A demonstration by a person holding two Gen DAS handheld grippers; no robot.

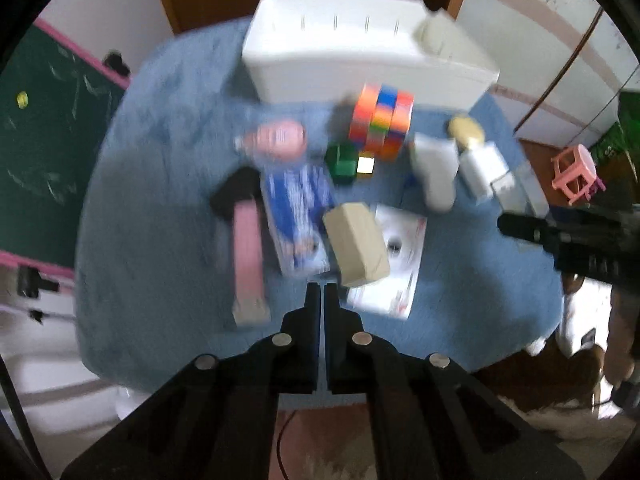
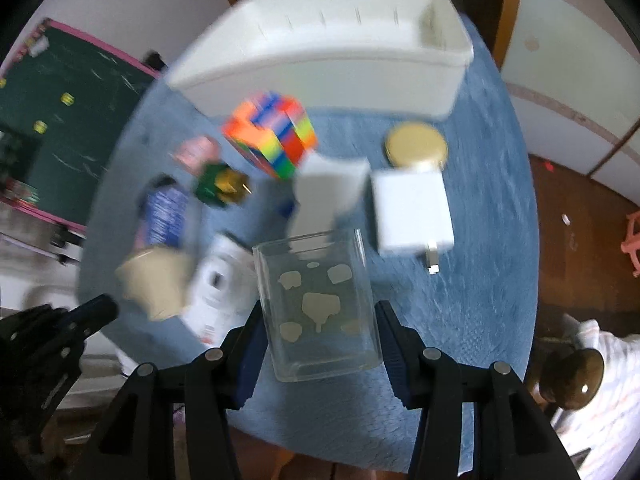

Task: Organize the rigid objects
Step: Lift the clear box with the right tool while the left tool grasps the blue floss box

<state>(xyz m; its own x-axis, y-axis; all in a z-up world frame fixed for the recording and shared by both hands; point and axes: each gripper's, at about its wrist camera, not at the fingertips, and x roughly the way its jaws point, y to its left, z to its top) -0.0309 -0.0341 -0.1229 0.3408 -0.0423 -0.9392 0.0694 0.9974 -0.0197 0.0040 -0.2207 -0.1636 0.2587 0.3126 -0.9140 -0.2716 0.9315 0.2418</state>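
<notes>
Blue mat [image 2: 472, 184] lies bare right of the right gripper's [image 2: 320, 344] clear box [image 2: 320, 308].

The tabletop [image 2: 480, 208] wore a fuzzy blue cover. The bin [image 2: 320, 48] at its far edge was plain white. The puzzle cube [image 2: 272, 136] showed orange, blue, yellow, green and red stripes. The clear glass container [image 2: 320, 304] carried cream blotch shapes. The bottle [image 2: 412, 208] was white with a gold cap. The block [image 1: 356, 244] was beige, the flat box [image 1: 296, 216] blue with white print, and both tongs black.
</notes>
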